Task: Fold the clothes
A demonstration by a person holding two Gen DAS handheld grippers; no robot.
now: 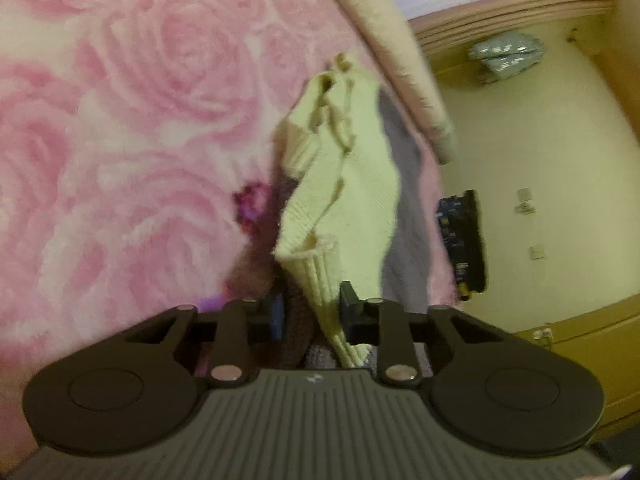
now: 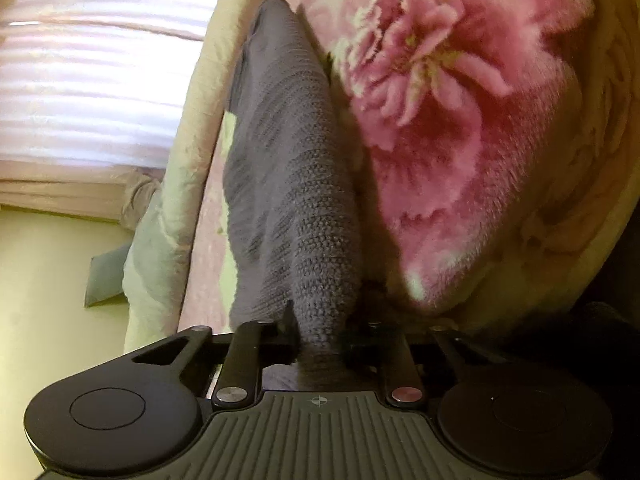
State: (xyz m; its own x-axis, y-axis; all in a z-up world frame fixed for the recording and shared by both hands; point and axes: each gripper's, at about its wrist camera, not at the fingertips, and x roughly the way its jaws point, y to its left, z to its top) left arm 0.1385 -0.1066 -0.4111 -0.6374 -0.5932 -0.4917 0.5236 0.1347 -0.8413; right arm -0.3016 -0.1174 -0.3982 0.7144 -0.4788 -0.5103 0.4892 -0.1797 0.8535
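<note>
A knit garment with a pale yellow part (image 1: 348, 184) and a grey-purple part (image 2: 288, 184) hangs lifted above a bed. My left gripper (image 1: 312, 312) is shut on its yellow ribbed edge and some grey knit. In the left wrist view the grey part (image 1: 404, 200) shows behind the yellow. My right gripper (image 2: 320, 340) is shut on the grey knit, which stretches away from the jaws. The fingertips are mostly hidden by cloth.
A pink rose-patterned blanket (image 1: 120, 140) covers the bed, with a cream border (image 1: 404, 52). The yellowish floor (image 1: 540, 160) lies beside it, with a dark object (image 1: 464, 240) and a grey bag (image 1: 508, 54). A pink curtain (image 2: 92, 68) hangs beyond the bed edge.
</note>
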